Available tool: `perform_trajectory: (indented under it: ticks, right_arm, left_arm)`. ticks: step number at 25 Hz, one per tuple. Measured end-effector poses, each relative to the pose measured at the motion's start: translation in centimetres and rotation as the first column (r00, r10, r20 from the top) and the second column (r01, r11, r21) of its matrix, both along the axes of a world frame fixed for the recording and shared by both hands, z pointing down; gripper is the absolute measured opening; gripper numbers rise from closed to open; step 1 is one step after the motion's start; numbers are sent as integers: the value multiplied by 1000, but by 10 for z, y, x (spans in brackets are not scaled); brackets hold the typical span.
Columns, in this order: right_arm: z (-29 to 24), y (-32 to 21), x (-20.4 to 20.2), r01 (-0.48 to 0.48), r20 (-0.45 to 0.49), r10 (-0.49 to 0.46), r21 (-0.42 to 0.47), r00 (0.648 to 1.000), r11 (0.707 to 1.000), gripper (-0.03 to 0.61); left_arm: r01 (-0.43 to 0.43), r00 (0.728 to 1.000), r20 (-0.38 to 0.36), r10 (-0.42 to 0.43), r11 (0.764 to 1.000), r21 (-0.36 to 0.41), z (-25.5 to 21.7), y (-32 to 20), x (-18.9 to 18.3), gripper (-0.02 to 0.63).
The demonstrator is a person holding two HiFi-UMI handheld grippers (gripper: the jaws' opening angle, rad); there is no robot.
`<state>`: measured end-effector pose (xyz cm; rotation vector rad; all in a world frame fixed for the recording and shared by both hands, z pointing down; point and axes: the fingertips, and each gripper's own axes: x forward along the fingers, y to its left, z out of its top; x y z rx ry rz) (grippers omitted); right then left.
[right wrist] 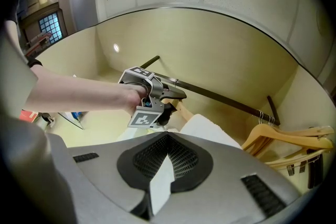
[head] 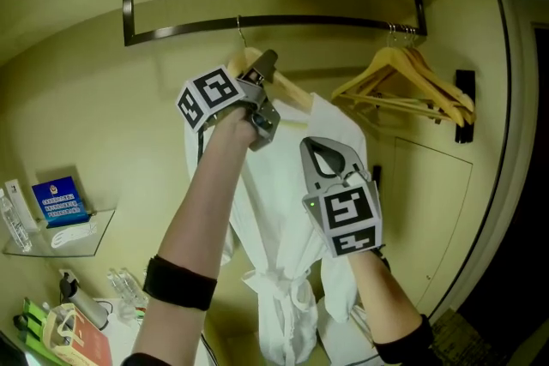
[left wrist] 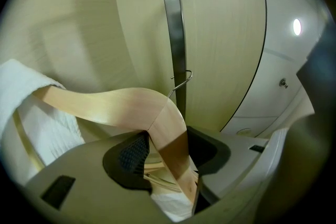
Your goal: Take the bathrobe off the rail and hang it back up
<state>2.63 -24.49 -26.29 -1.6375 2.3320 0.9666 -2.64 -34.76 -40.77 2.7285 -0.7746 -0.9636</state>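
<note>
Head view, hidden or cut off: hem of the white towelling bathrobe (head: 283, 236) lost past the bottom edge; near shoulder of the pale wooden hanger (head: 296, 93) covered by the left gripper (head: 269, 90). Right gripper (head: 319, 148) seen from behind only, grip not readable from this side.

Unresolved: thin wire hook (left wrist: 181, 81) resting on the dark metal rail (head: 326, 20) or merely crossing in front of it. Overlapping the rail in the left gripper view, contact not clear.

Left gripper view: fingers clamped on the hanger's wooden arm just below the rail, wood wedged between the two pads, white cloth visible underneath.

Right gripper view: fingers together, pinching a narrow fold of the bathrobe's white cloth, lower than the rail.

Bathrobe: hanging below the rail's middle stretch, draped over the hanger. Plain white, soft vertical folds, belt (head: 279, 283) tied in a loose knot at the waist.

Empty wooden hangers (head: 412, 86) bunched at the rail's right end, well apart from the bathrobe.
</note>
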Motion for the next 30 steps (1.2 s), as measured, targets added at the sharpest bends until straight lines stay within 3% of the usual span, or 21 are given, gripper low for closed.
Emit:
perform_trajectory:
  ticks: [8,15,22,25,28,30]
  right_arm:
    - [18,-3,3,-22,-3,22,-32,1000,999,18]
    - [53,3,1,-31,-21,29,-99,999,995,18]
    - [113,10,-5,-39,-42,33,-149,999,988,18]
    - [158,15,-14,-21,-33,14,-218,999,976,18]
    - [203,21,-21,-4,-34,-6,-285,999,959,18]
    - [237,28,-26,13,-34,-26,-331,999,943,18]
  left_arm:
    - [38,999,3,-38,998,40,10,11,-9,219]
    - [57,998,8,-57,998,15,74,30,-46,220]
    - [67,984,166,-66,998,2,189,73,-68,218]
    - [124,965,241,-106,991,-60,265,84,-86,145]
    - [238,927,322,-193,966,-106,337,91,-106,22]
    - [301,898,371,-238,946,-122,379,101,-118,0]
